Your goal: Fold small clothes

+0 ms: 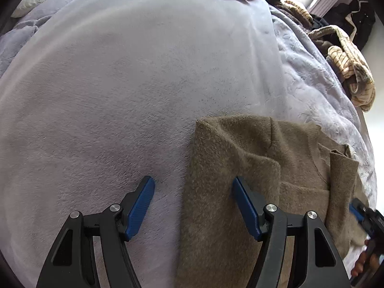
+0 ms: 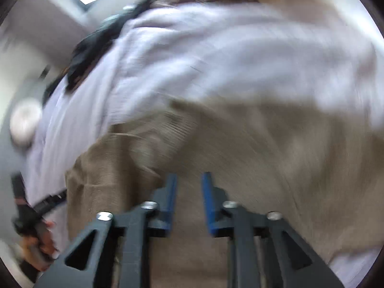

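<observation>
Partly folded already, by the look of it: fuzzy olive-brown knit sweater (image 1: 252, 180) lying flat on the pale lilac plush blanket (image 1: 108, 96), right of centre in the left wrist view, with one side turned in over the body and a second narrow flap doubled over near the far right edge. Left edge straight and tidy, top corner squared. Probably a crosswise fold left to do, bottom hem up toward the collar, then a smoothing pass; lower hem out of sight, so hard to tell how much length remains.

Left gripper (image 1: 193, 206) spread wide, holding nothing, one blue pad over bare blanket and the other over the sweater's left portion; whether touching the knit, impossible to say. Right gripper (image 2: 189, 192) blurred with motion, narrowly parted above the sweater (image 2: 264, 156), nothing visibly pinched between the pads.

Heap of striped cream and dark garments (image 1: 348, 72) well apart at the bed's far right edge, seemingly awaiting their turn.
</observation>
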